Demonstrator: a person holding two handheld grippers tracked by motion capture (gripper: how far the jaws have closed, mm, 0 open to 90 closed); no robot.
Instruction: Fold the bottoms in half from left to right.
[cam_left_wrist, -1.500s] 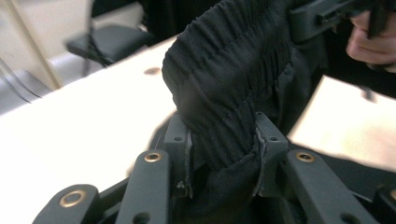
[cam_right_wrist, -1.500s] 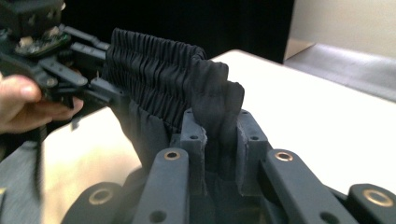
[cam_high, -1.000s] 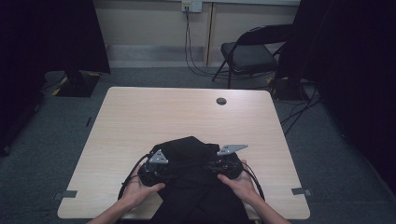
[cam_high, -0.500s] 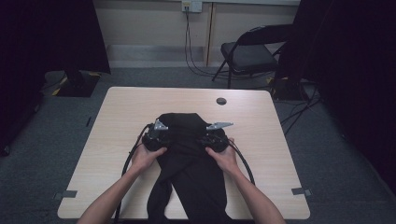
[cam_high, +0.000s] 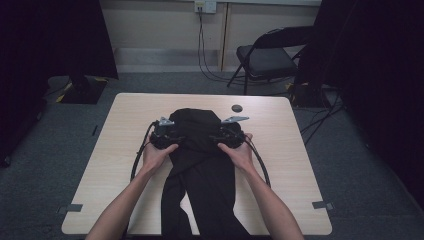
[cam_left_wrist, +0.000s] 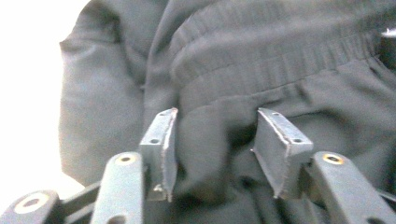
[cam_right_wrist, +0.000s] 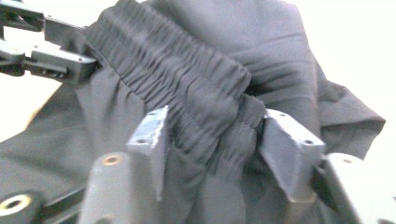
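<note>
While the black trousers (cam_high: 200, 150) are spread on the table (cam_high: 300, 150):
left gripper (cam_left_wrist: 212, 140): jaws just parted, cloth loosely straddled
right gripper (cam_right_wrist: 212, 144): jaws just parted, waistband (cam_right_wrist: 187, 84) bunched between

Dim high view; both gripper views overexposed, slightly blurred.

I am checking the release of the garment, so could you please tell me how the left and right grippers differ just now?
The left gripper sits just below the elastic waistband of the black trousers; the right gripper straddles the waistband itself. Cloth lies looser between the left jaws, bunched between the right. Both have just been opening, with fabric between them.
</note>
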